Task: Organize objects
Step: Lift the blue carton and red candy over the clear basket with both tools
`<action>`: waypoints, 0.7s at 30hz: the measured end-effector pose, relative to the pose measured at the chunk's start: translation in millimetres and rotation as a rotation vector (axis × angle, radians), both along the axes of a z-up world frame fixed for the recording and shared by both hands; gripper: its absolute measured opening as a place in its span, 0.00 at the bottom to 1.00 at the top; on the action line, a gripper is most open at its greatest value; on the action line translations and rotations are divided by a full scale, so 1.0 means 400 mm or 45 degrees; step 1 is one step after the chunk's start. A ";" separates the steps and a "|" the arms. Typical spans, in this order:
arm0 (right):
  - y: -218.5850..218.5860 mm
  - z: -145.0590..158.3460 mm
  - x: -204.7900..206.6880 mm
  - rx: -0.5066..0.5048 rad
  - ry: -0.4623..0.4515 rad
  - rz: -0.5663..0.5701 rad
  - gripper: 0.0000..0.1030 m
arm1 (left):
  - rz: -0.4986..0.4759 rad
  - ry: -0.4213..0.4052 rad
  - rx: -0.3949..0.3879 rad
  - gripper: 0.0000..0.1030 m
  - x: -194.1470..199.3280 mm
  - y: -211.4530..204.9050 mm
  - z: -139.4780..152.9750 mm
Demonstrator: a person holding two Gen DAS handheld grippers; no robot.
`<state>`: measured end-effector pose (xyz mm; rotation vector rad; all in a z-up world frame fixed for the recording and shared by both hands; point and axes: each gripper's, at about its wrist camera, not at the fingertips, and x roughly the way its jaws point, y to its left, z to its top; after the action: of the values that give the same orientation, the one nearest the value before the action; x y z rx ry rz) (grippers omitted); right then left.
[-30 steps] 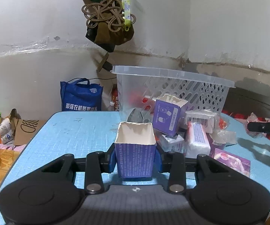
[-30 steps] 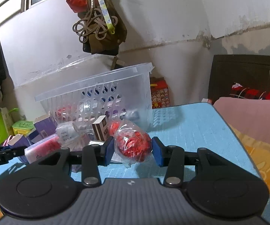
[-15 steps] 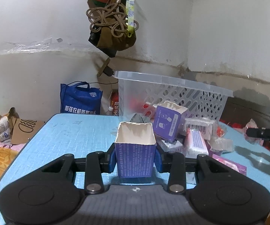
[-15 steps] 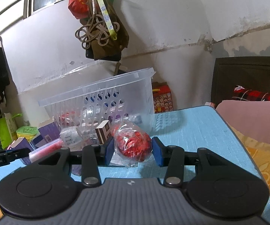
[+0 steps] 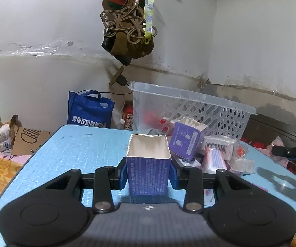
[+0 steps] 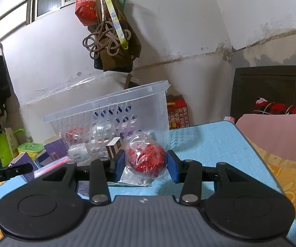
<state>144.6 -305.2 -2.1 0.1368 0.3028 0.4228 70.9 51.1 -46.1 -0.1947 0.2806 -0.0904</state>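
Two grippers, left gripper (image 5: 149, 174) jaws clamping one purple carton (image 5: 149, 171) (open-topped), right gripper (image 6: 145, 165) squeezing one red-filled bag (image 6: 146, 159).

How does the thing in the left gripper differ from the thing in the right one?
The left gripper holds a blue carton; the right gripper holds a clear bag of red pieces. The carton is rigid, square-sided and opaque, the bag rounded, crinkly and see-through. The carton stands upright with its top open and white inside; the bag's plastic trails loosely below the pads. Both are clamped between blue pads above the blue tabletop, short of the clear basket.
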 end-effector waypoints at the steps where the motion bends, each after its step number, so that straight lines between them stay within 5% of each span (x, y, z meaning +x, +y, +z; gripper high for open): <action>1: 0.004 0.004 -0.001 -0.007 0.001 0.006 0.46 | -0.025 -0.008 -0.020 0.42 -0.005 0.003 0.011; 6: 0.020 0.064 -0.008 0.024 -0.046 0.045 0.46 | -0.067 -0.084 0.029 0.42 -0.001 -0.003 0.121; 14: 0.127 0.240 0.063 -0.082 -0.297 0.152 0.46 | -0.183 -0.089 0.013 0.42 0.189 -0.037 0.291; 21: 0.200 0.259 0.246 -0.164 -0.152 0.169 0.46 | -0.212 0.021 -0.010 0.42 0.344 -0.082 0.330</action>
<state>242.9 -225.1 101.6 -0.0348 0.2216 0.5395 208.6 18.1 86.0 -0.1800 0.3127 -0.2550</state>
